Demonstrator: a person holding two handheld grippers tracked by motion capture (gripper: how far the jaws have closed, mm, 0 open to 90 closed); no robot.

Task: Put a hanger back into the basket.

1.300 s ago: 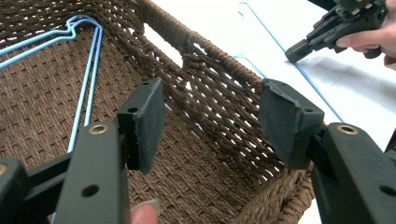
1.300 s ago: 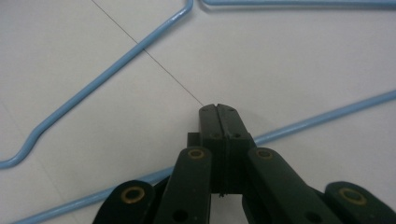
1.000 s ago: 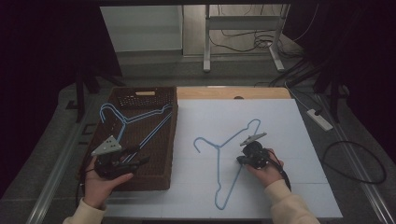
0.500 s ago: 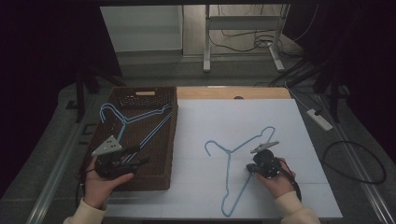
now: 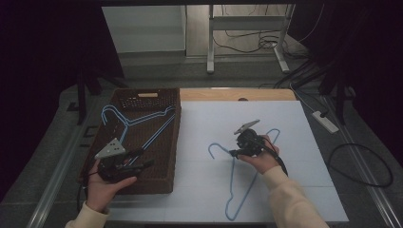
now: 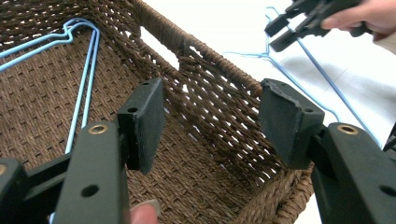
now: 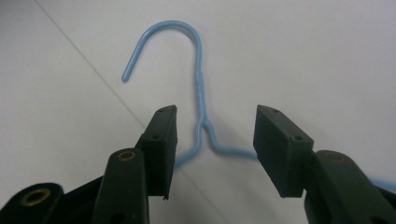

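The right gripper [image 5: 236,153] hangs over the white table top [image 5: 313,156], its jaws spread apart and touching nothing; they have just been opening. Between and just beyond them lies the light blue wire clothes hanger [image 5: 240,183], flat on the white surface. In the right gripper view [image 7: 212,140] the hanger's twisted neck [image 7: 201,100] runs up the gap between the two pads, clear of both, and its hook curls away ahead and to the left of the jaws. One shoulder wire passes under the right-hand pad; the long body of the hanger trails back beneath the person's right hand [image 5: 259,159] toward the near edge of the table.

The left gripper [image 5: 142,159] is held over the near end of a dark brown woven wicker basket [image 5: 164,183], jaws wide apart with nothing between them. In the left gripper view [image 6: 212,121] the basket's woven wall [image 6: 210,88] stands just ahead of the pads, and more light blue wire hangers [image 5: 138,124] lie on the basket floor beyond and to the left of the jaws.

A strip of bare wood [image 5: 228,94] edges the table's far side, beyond both grippers. Past it is a grey floor [image 5: 228,76] with a metal table frame [image 5: 247,33] and loose black cables [image 5: 366,166]; a white power strip [image 5: 325,121] lies to the right. The room around is dark.
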